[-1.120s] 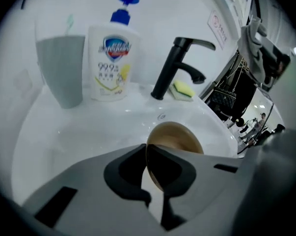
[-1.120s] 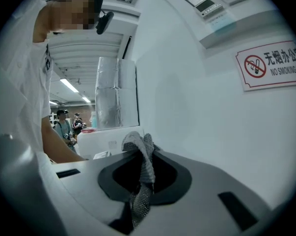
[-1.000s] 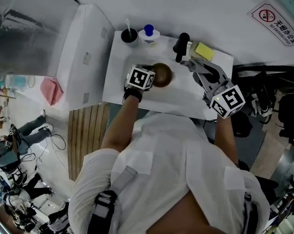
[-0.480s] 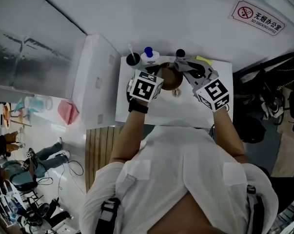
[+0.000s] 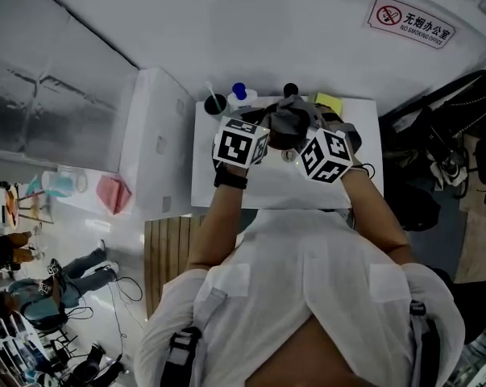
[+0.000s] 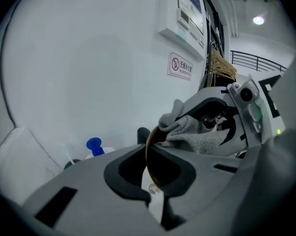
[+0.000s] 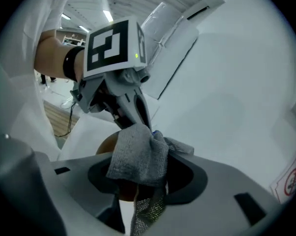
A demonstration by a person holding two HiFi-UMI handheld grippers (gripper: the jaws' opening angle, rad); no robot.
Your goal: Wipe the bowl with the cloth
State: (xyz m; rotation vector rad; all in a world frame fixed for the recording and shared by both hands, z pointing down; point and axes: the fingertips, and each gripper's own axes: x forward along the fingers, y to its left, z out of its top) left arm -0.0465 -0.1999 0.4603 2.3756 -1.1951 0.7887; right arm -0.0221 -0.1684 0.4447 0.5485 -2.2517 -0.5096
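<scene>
The left gripper has its jaws pressed together on the rim of the brown bowl. The bowl stands on edge between them, held up off the white worktop. The right gripper faces it from the other side. Its jaws have just been opening and now stand apart, with the grey cloth bunched between them and one end hanging down through the gap. The cloth lies against the bowl's upper rim, right by the tips of the left gripper's jaws.

In the head view the two marker cubes sit close together over the far half of the worktop, with bowl and cloth between them. Along the worktop's far edge stand a dark cup with a stick in it, a blue-capped bottle, a black object and a yellow sponge. A no-smoking sign hangs on the wall beyond.
</scene>
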